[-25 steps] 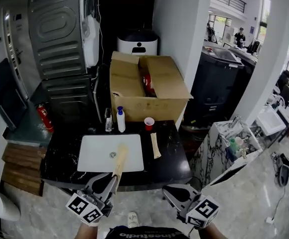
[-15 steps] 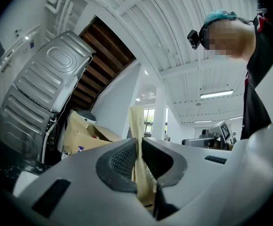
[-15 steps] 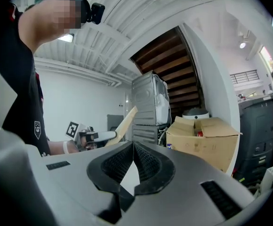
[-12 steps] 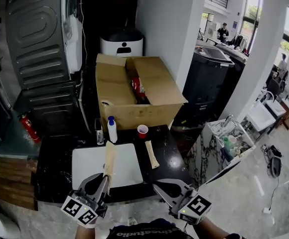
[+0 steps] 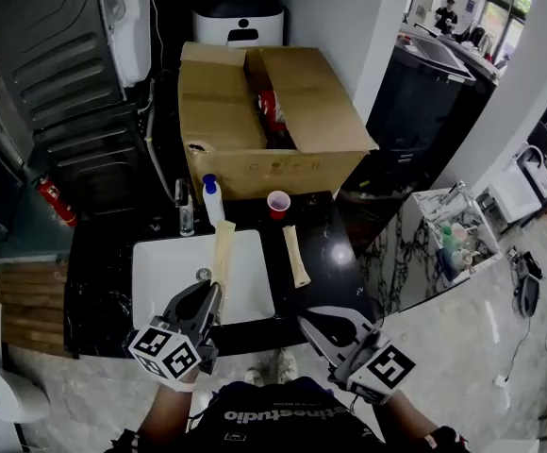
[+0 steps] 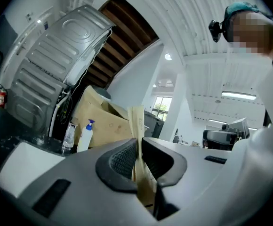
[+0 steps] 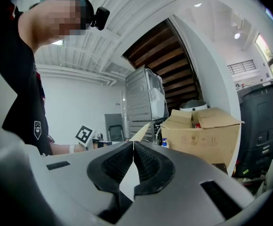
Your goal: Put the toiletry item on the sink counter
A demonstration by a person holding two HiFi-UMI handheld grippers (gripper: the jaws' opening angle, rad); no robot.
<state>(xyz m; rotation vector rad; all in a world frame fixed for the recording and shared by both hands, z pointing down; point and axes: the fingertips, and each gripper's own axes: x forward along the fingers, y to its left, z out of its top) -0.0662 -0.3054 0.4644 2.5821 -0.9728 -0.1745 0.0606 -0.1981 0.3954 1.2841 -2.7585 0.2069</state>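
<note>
A long tan toiletry packet point(image 5: 222, 258) stands up from my left gripper point(image 5: 209, 300), which is shut on its lower end. In the left gripper view the packet point(image 6: 137, 126) sits pinched between the two ribbed pads. It hangs over the white sink basin point(image 5: 165, 281), with its tip near the basin's back edge. A second tan packet point(image 5: 296, 256) lies flat on the black counter point(image 5: 335, 262), right of the basin. My right gripper point(image 5: 316, 322) hovers at the counter's front edge. Its jaws point(image 7: 133, 157) are shut, with nothing between them.
Behind the basin stand a white bottle with a blue cap point(image 5: 212, 202), a clear bottle point(image 5: 186, 218) and a red cup point(image 5: 277, 203). An open cardboard box point(image 5: 255, 121) fills the back. A marble unit point(image 5: 424, 253) stands to the right, a red extinguisher point(image 5: 55, 202) on the left.
The head view has swung and come closer to the counter. The left gripper has carried the packet farther over the basin, toward its back edge. The right gripper stays shut and low.
</note>
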